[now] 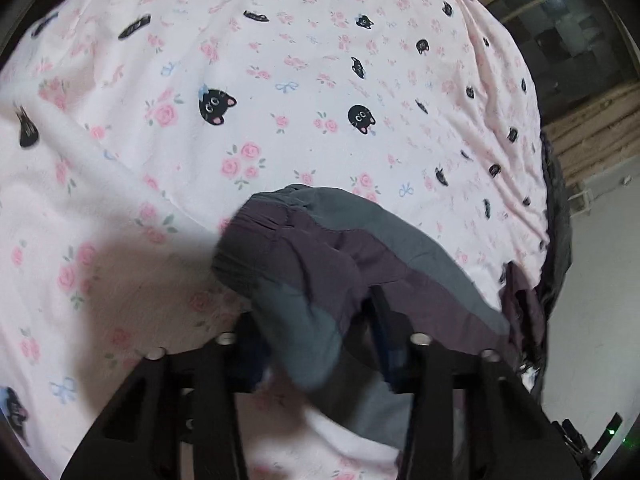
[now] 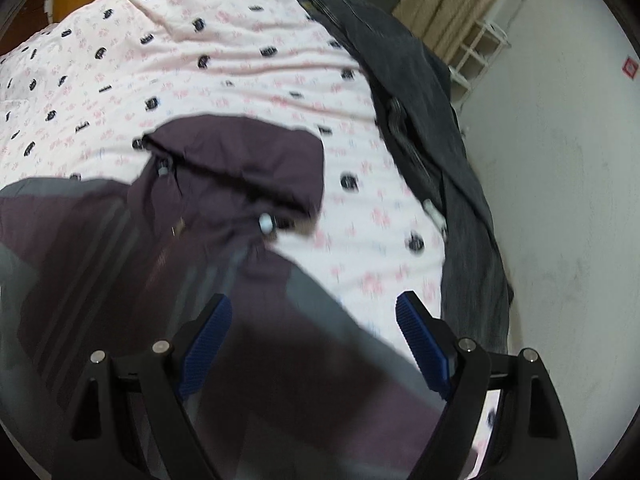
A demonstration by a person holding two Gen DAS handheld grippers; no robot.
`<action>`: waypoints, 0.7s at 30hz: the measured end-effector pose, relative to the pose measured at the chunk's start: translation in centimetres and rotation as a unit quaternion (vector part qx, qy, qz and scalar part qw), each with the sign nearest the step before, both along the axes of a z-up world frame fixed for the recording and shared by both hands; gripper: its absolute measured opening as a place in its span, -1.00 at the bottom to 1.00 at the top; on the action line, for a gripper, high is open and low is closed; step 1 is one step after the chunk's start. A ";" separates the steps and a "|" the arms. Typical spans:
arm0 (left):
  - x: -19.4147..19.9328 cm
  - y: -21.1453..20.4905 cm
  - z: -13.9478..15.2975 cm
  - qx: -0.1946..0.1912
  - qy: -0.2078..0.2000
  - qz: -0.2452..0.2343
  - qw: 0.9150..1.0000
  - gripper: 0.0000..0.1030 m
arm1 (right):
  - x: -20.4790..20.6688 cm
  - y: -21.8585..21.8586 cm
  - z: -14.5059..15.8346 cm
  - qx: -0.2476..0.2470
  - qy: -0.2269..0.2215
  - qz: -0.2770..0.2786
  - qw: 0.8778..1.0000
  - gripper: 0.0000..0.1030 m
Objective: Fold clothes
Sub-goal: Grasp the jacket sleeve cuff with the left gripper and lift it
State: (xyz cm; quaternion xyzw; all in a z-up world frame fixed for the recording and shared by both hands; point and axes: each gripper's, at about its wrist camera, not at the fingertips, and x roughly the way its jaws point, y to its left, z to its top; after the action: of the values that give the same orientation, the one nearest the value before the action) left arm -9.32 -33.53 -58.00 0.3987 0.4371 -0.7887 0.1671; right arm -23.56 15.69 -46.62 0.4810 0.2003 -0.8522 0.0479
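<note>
Purple-and-grey jacket (image 1: 320,264) cloth bunches right between the left gripper (image 1: 320,340) fingers, hiding their blue pads; its jaws look clamped on a gathered sleeve fold. In the right wrist view, the right gripper (image 2: 314,344) hangs over the same jacket with jaws spread wide, blue pads (image 2: 420,344) bare and gripping nothing. Beyond them the garment sprawls crumpled, its hood (image 2: 240,160) flopped open with a white cord toggle (image 2: 265,222). It lies on a pink cat-print bedsheet (image 1: 280,80); farther off, dark jeans (image 2: 420,120) drape the bed's edge.
</note>
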 end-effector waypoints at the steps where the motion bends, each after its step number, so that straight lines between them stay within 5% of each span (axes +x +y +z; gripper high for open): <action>1: 0.1 0.0 0.3 -0.004 0.000 -0.002 1.000 -0.36 | 0.4 0.5 -0.2 0.000 -0.005 -0.007 1.000 0.67; 11: 0.2 -0.2 3.0 -0.040 0.005 -0.013 0.999 -0.41 | 2.8 3.7 -1.0 -0.006 -0.034 -0.049 0.998 0.67; 16: -2.0 -0.3 0.7 -0.034 -0.046 -0.045 0.997 -0.41 | 3.2 3.6 -0.5 -0.009 -0.033 -0.043 0.998 0.67; 21: -2.6 1.2 4.6 -0.091 -0.004 -0.067 0.994 -0.71 | 3.7 3.2 0.3 -0.014 -0.023 -0.032 0.999 0.67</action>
State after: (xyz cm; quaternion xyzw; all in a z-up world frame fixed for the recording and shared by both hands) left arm -11.92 -32.29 -53.41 0.4130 0.3348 -0.8333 0.1512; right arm -19.84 18.92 -46.36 0.5062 0.1719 -0.8445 0.0317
